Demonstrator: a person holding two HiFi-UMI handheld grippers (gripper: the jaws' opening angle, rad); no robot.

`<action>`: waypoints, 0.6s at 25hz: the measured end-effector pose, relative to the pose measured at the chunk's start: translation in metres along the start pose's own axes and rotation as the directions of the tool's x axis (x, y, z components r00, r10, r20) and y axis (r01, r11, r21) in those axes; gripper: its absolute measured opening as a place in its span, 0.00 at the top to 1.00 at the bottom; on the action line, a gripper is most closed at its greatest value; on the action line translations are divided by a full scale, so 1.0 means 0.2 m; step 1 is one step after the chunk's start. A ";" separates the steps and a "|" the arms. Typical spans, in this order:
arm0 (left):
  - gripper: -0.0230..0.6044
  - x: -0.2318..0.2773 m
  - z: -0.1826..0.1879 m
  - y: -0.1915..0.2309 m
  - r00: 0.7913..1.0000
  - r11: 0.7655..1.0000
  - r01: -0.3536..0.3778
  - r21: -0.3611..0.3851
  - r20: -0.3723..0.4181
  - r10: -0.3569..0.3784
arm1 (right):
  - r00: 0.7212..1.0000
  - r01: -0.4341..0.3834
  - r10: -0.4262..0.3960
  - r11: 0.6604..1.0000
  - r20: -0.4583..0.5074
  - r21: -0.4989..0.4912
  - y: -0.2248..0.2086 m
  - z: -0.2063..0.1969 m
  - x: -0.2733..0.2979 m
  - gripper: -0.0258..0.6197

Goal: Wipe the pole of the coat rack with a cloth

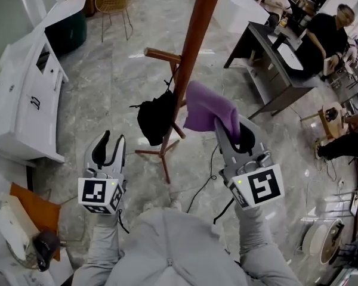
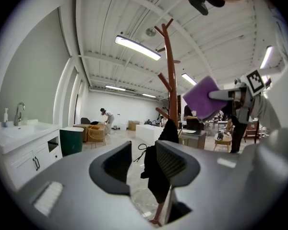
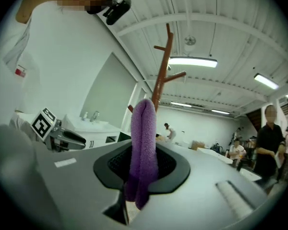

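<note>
The coat rack's brown wooden pole [image 1: 194, 52] rises from the marble floor in the middle of the head view, with a black bag [image 1: 155, 119] hanging low on it. My right gripper [image 1: 234, 130] is shut on a purple cloth [image 1: 210, 111], which it holds just right of the pole, close to it or brushing it. In the right gripper view the cloth [image 3: 144, 143] stands folded between the jaws, with the pole [image 3: 161, 71] behind it. My left gripper [image 1: 112, 139] hangs open and empty, left of the rack. The left gripper view shows pole [image 2: 171, 80], bag [image 2: 158, 176] and cloth [image 2: 204, 97].
A white cabinet [image 1: 24, 94] with a sink runs along the left. A dark desk [image 1: 274, 58] with a seated person [image 1: 328, 34] stands at the right. A wicker chair [image 1: 113, 2] and green bin [image 1: 68, 31] are behind. A black cable [image 1: 206, 177] trails near the rack's feet.
</note>
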State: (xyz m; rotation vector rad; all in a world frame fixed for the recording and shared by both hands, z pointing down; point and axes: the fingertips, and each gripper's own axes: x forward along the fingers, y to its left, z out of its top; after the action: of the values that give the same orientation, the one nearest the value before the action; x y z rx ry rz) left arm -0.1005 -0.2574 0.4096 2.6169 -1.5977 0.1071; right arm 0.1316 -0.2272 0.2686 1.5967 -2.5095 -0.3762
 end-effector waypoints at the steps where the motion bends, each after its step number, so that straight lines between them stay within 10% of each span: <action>1: 0.70 0.01 0.00 -0.02 1.000 1.000 0.007 0.002 -0.001 -0.007 | 0.999 0.032 -0.032 0.999 -0.025 0.010 -0.06 -0.06 -0.02 0.87; 6: 0.70 0.03 0.01 -0.08 1.000 1.000 0.015 0.008 -0.004 -0.015 | 0.992 0.082 -0.072 0.992 -0.101 0.099 -0.24 -0.30 -0.03 0.87; 15: 0.70 -0.06 0.01 -0.01 0.998 0.998 -0.063 0.008 -0.013 0.063 | 0.986 -0.076 0.104 0.977 -0.133 0.198 -0.14 -0.47 0.27 0.87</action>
State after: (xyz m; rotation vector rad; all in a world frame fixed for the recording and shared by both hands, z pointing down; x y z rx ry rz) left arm -0.1044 -0.2456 0.4068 2.5667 -1.6788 0.1346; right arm 0.1558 -0.2998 0.3494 1.5055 -2.5614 -0.0064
